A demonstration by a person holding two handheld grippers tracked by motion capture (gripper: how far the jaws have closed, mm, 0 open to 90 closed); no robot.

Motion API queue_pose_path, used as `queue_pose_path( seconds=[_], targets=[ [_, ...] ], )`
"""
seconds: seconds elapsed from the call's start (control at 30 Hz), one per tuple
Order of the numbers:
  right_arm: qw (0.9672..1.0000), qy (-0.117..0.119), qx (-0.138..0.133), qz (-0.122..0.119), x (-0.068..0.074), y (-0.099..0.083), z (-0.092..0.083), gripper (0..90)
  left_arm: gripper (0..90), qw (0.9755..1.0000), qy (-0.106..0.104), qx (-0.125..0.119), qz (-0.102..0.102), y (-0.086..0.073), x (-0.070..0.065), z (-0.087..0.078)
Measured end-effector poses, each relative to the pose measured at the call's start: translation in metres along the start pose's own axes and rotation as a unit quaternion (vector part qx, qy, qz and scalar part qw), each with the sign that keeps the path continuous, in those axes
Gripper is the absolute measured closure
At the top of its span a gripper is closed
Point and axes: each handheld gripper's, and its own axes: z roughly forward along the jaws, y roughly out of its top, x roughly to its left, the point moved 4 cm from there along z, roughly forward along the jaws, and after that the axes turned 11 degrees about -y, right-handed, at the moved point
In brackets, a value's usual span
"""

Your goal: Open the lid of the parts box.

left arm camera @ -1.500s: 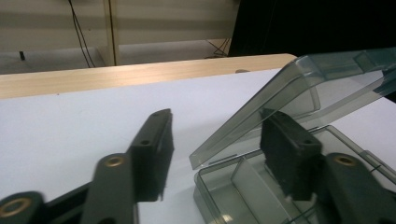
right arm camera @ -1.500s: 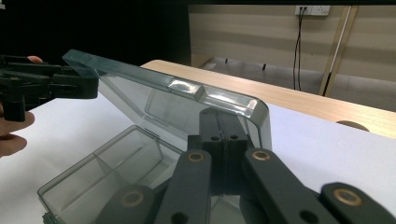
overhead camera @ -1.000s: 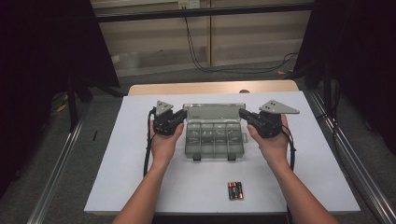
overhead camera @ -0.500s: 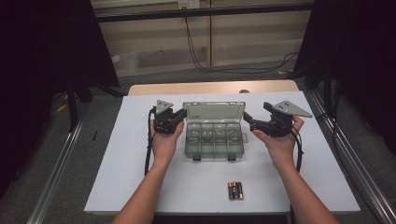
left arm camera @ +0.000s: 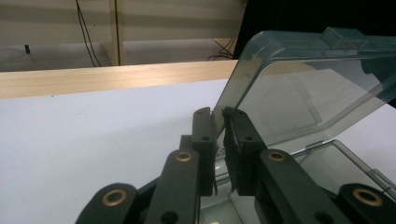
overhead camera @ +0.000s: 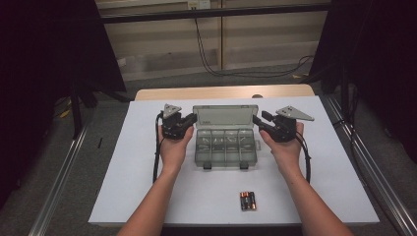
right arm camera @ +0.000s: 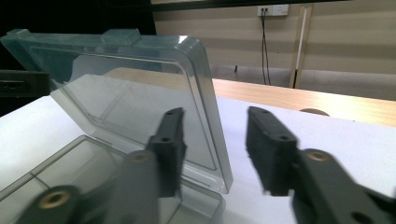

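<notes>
- Left gripper [overhead camera: 189, 119]: the two black jaws are drawn together and clamp the left edge of the raised clear lid [overhead camera: 225, 117]. In the left gripper view, the left gripper [left arm camera: 223, 122] has the lid's [left arm camera: 299, 93] edge pinched between both pads.
- Right gripper [overhead camera: 256, 121]: the jaws stand apart and have just been closing. In the right gripper view, the right gripper [right arm camera: 215, 126] straddles the right edge of the lid [right arm camera: 135, 88]; the edge lies between the pads, and a clear gap remains on the outer pad's side. Contact with the inner pad cannot be determined.
- Smoky clear plastic compartment box [overhead camera: 226, 146]: it lies at the centre of the white table sheet [overhead camera: 133, 162], between the two grippers. Its lid is hinged along the far side and stands tilted up and back, with the tray open below it.
- Tray compartments: a row of four is visible along the near side in the high view; small pale items lie in the far section, too small to identify.
- Batteries [overhead camera: 248, 200]: a small dark pack with orange ends lies on the sheet near the front edge, well apart from the box and both grippers. It appears to hold two cells side by side.
- Count: two grippers, one box, one lid, one battery pack.
</notes>
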Motion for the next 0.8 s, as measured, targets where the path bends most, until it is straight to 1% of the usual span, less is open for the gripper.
queue_pose_path(
  seconds=[0.03,0.13,0.2,0.23,0.4,0.47,0.5,0.57,0.6,0.67,0.7,0.8],
  targets=[
    [1.0000,-0.002,0.001,-0.002,0.001,-0.001,0.002,62.4,82.7,1.0000,0.001,-0.001,-0.001,0.000,0.000,0.000],
    [0.9999,-0.014,0.005,-0.001,0.002,-0.002,0.006,68.0,82.8,1.0000,0.004,-0.001,-0.002,0.000,0.001,0.001],
    [0.9998,-0.020,0.005,0.005,0.003,-0.003,0.009,71.2,82.9,1.0000,0.004,-0.002,-0.002,0.001,0.001,0.002],
    [0.9998,-0.019,0.006,0.004,0.004,-0.003,0.010,72.6,82.9,1.0000,0.004,-0.003,-0.003,0.001,0.001,0.002],
    [0.9995,-0.031,0.005,0.004,0.007,-0.002,0.013,79.4,83.1,1.0000,0.005,-0.004,-0.004,0.002,0.002,0.004],
    [0.9992,-0.039,0.007,0.007,0.008,-0.001,0.015,83.4,83.2,1.0000,0.008,-0.004,-0.004,0.002,0.003,0.005],
    [0.9989,-0.046,0.006,0.007,0.007,0.000,0.016,84.8,83.3,1.0000,0.008,-0.004,-0.004,0.002,0.003,0.005],
    [0.9987,-0.048,0.010,0.016,0.007,0.000,0.017,85.7,83.4,1.0000,0.007,-0.004,-0.003,0.003,0.004,0.006],
    [0.9985,-0.050,0.011,0.018,0.007,0.000,0.017,86.0,83.4,0.9999,0.011,-0.005,-0.004,0.002,0.004,0.007],
    [0.9983,-0.055,0.011,0.016,0.008,0.001,0.018,86.4,83.4,0.9999,0.009,-0.005,-0.006,0.001,0.006,0.009],
    [0.9982,-0.057,0.010,0.015,0.008,0.001,0.018,86.5,83.3,0.9999,0.011,-0.001,-0.006,0.000,0.007,0.010],
    [0.9983,-0.056,0.013,0.010,0.008,0.001,0.019,86.9,83.1,0.9999,0.010,0.004,-0.006,-0.003,0.009,0.013]
  ],
)
